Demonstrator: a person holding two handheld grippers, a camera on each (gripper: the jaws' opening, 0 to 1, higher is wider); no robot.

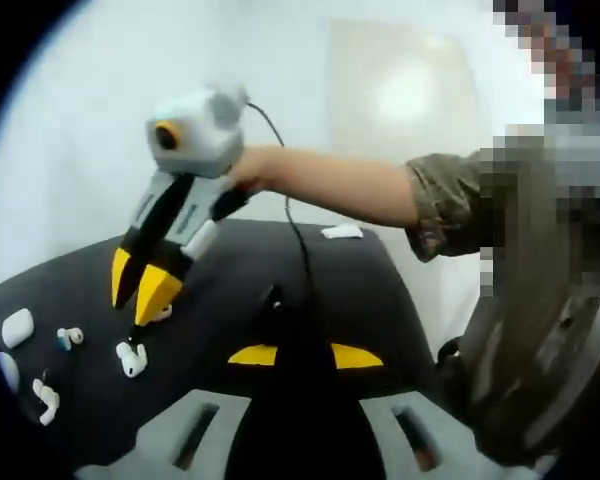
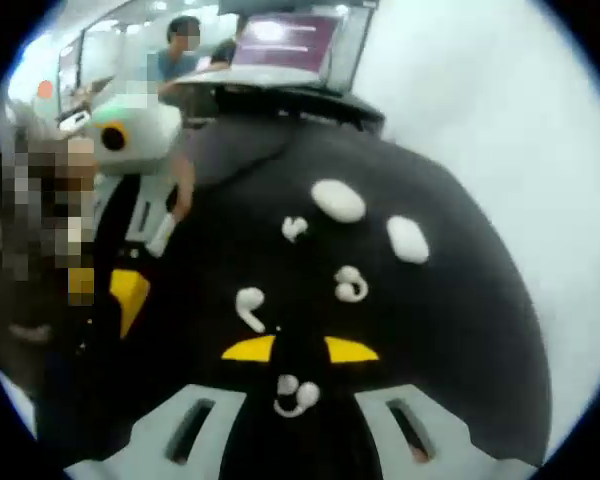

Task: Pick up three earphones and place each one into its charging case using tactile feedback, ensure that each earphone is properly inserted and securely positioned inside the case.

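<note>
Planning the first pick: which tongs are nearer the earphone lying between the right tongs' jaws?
Right. The right tongs hover over that earphone, which lies between their yellow tips. The left tongs sit off at the mat's edge, well away from it.

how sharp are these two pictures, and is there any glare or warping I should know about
Left gripper view: strong fisheye bending, a bright glare patch on the pale wall, and soft focus on the small earphones on the dark mat. Right gripper view: softer overall, the mat bulging like a dome, the earphones smeared into white blobs, and the background laptop screen washed out.
</note>
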